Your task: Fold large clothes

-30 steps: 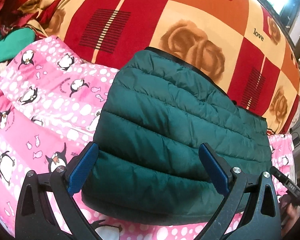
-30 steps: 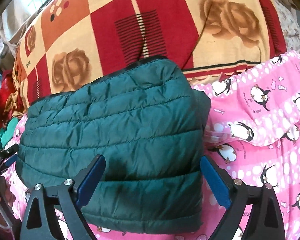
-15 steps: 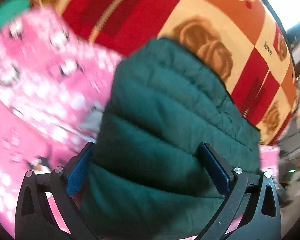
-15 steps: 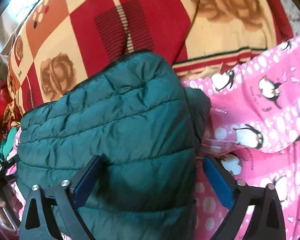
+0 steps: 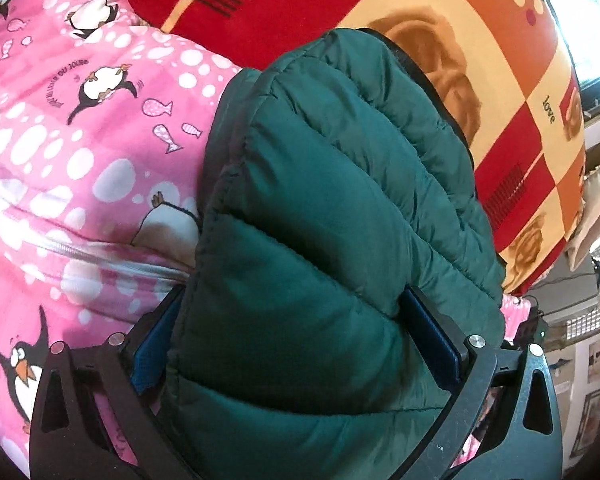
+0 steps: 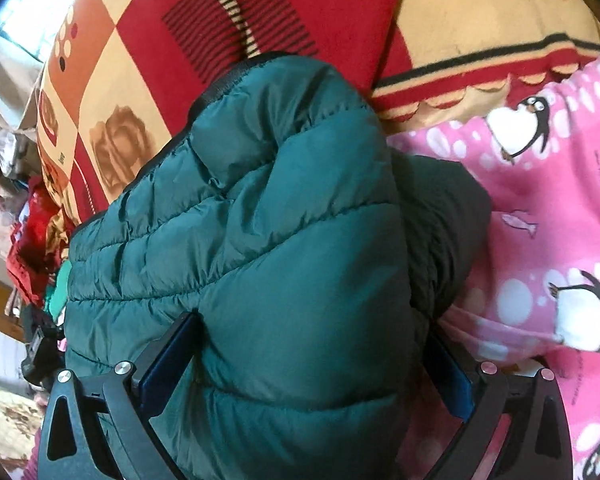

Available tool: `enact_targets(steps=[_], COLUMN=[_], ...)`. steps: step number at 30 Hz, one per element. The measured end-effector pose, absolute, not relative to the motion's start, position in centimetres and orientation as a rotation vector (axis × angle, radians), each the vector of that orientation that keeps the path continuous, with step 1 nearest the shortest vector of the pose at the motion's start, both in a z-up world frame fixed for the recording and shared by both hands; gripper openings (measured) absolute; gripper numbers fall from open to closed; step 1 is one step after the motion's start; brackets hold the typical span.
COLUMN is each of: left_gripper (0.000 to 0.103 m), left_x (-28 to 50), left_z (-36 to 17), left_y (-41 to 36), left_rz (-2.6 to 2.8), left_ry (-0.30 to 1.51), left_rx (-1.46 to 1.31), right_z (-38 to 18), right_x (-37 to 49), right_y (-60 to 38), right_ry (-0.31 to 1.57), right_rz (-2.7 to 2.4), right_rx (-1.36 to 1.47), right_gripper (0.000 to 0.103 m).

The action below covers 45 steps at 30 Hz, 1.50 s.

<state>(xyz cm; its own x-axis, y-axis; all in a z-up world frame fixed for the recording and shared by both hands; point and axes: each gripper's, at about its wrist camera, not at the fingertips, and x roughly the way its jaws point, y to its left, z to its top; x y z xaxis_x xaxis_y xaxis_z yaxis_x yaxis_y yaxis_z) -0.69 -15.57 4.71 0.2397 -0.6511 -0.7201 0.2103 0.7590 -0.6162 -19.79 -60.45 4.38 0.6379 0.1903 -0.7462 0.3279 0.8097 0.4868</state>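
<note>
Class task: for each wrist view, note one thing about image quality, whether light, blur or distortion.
Left wrist view: sharp; the window at upper right is blown out; fisheye bends the checked blanket. Right wrist view: also sharp; the green jacket shows soft sheen, and corners are vignetted black.

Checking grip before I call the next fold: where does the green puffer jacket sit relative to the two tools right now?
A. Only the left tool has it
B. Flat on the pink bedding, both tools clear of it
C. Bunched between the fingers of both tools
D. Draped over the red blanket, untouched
C: the green puffer jacket bulges between the blue pads of the left tool and likewise of the right tool.
</note>
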Motion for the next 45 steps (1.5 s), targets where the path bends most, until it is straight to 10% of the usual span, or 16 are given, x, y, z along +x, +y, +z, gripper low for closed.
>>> enact_targets(steps=[4, 9, 17, 28, 35, 45], left_gripper=[0.102, 0.053, 0.034, 0.036, 0.086, 0.089], left_x=[-1.1, -3.3, -6.6, -14.9, -14.7, -18.0], left_z=[5.2, 7.8, 12.6, 13.4, 8.2, 12.2], left_y=[-16.8, -17.5, -15.9, -9.5, -8.4, -8.1], left_rz=[-0.597, -0.633, -0.733, -0.821, -0.628, -0.469], left_ry=[1.165, 1.078, 1.027, 1.097, 1.163, 0.987], left_rx=[-0.369, -0.298, -0.299, -0.268, -0.252, -0.121], right_z=[4.9, 7.5, 12.8, 11.9, 6.7, 11.3], right_x=[-20.7, -22.7, -27.3, -38.2, -38.1, -40.2], right_y=[-59.5, -58.0, -55.4, -51.3, -52.0, -49.8], right_ry=[0.851, 0.808, 0.715, 0.761, 0.826, 0.787], right_rz=[-0.067, -0.047, 0.004, 0.030, -0.193, -0.356], right_rx=[0.626, 0.596, 0.598, 0.668, 0.701, 0.518], right_gripper=[0.092, 0.046, 0.034, 0.035, 0.076, 0.076])
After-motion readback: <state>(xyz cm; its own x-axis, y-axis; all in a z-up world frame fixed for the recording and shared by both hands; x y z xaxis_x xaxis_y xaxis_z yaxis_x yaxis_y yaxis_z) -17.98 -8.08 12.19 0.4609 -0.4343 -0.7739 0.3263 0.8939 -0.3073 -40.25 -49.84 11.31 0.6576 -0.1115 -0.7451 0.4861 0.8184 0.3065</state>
